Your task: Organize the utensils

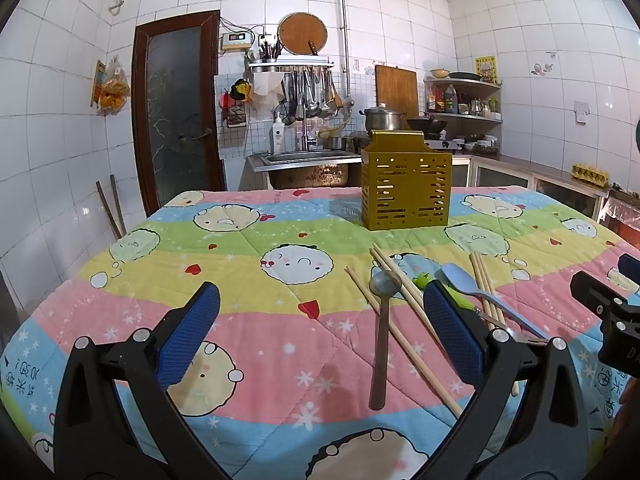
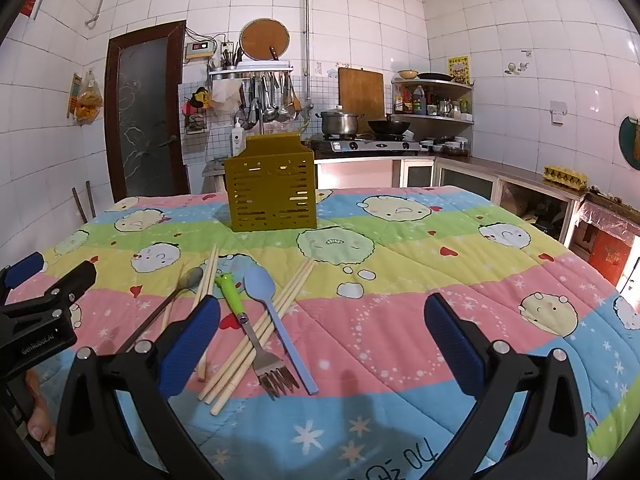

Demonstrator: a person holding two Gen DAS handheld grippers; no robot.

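Gaping empty, both jaws, left gripper [image 1: 320, 332] marked "GenRobot.AI"; right gripper [image 2: 320, 340]; quilt [image 2: 400, 320] inked "04"

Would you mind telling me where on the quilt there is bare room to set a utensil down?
Free: the quilt right of the blue spoon, under the right tool, and the stretch left of the metal spoon, under the left tool. Crowded: the middle, where spoons, fork and chopsticks overlap before the holder.
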